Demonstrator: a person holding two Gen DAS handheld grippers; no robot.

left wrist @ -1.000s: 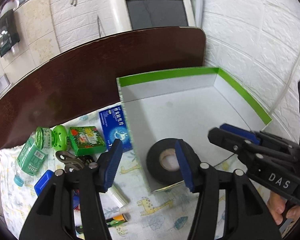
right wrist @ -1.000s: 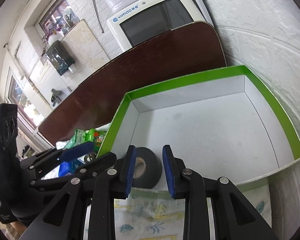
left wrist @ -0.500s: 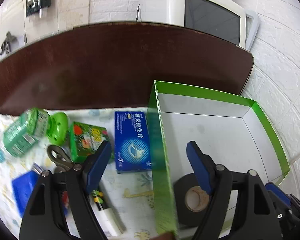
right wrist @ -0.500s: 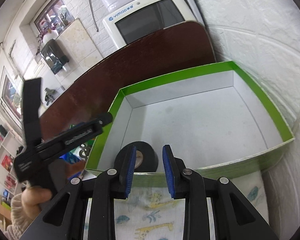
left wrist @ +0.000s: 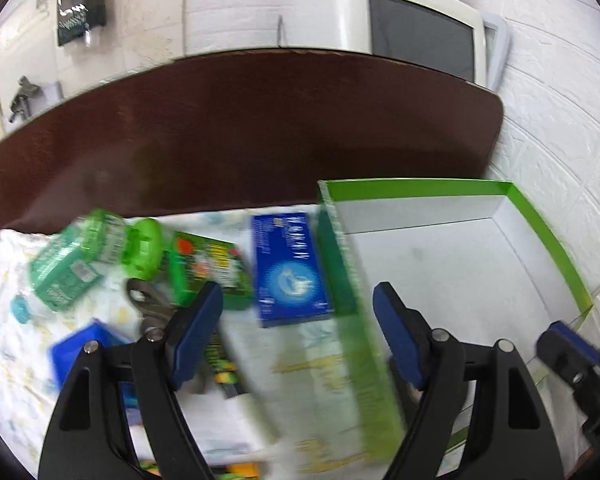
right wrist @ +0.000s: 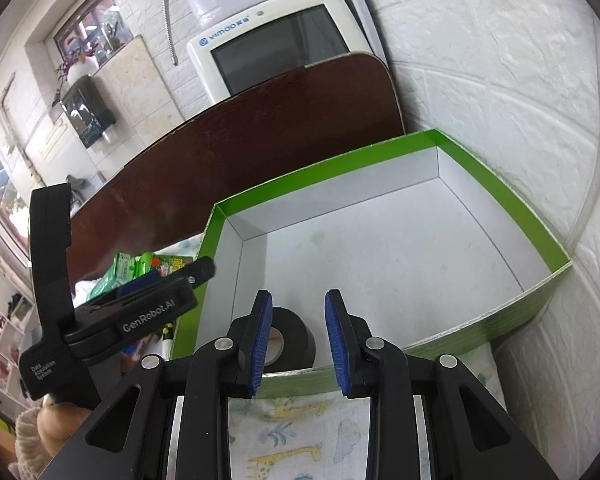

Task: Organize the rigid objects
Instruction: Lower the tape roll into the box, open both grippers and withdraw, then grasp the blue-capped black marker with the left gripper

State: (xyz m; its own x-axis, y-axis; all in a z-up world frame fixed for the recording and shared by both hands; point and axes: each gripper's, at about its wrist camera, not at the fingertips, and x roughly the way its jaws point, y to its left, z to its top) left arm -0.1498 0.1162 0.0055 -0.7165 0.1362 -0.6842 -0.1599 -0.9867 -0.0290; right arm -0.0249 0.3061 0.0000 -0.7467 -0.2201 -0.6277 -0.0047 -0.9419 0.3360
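Note:
A green-rimmed white box (right wrist: 384, 258) stands on the cloth with a black tape roll (right wrist: 290, 340) in its near left corner. My right gripper (right wrist: 298, 342) is open and empty, just in front of the box's near wall. My left gripper (left wrist: 298, 338) is open and empty above the cloth, left of the box wall (left wrist: 342, 264). Beyond it lie a blue carton (left wrist: 288, 268), a green carton (left wrist: 208, 270), a green bottle (left wrist: 80, 264), scissors (left wrist: 144, 300) and a blue block (left wrist: 84, 350). The left gripper also shows in the right wrist view (right wrist: 196, 272).
A dark brown board (left wrist: 240, 136) leans behind the cloth, with a white monitor (left wrist: 412, 28) behind it. A white brick wall (right wrist: 520, 100) runs close along the box's right side. The cloth with animal print (right wrist: 300, 432) covers the table.
My left gripper has swung left, from over the box and tape to over the loose items on the cloth. My right gripper has stayed near the box's front wall.

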